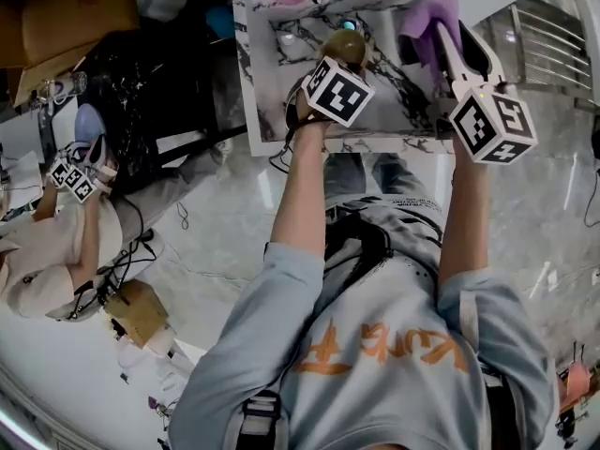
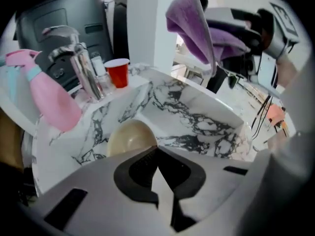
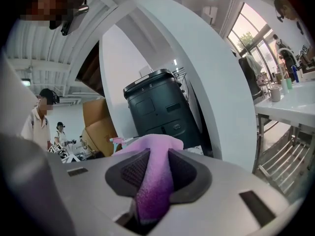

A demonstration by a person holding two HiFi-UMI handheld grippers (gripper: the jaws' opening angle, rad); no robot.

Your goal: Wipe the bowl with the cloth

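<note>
A tan bowl (image 1: 345, 47) hangs over the marble sink (image 1: 272, 101), and my left gripper (image 1: 332, 66) is shut on its rim. In the left gripper view the bowl (image 2: 129, 137) shows just beyond the closed jaws of that gripper (image 2: 156, 150), tilted on its edge above the basin (image 2: 197, 117). My right gripper (image 1: 446, 43) is held to the right of the bowl, shut on a purple cloth (image 1: 427, 15). The cloth (image 3: 153, 176) fills the gap between the pads and drapes over the right gripper's (image 3: 155, 168) tips. From the left gripper view the cloth (image 2: 193, 31) hangs well apart from the bowl.
A chrome faucet (image 2: 81, 70), a red cup (image 2: 118, 73) and a pink spray bottle (image 2: 47, 95) stand on the sink's far ledge. A black bin (image 2: 59, 14) is behind them. Another person with grippers (image 1: 56, 251) stands to the left on the floor.
</note>
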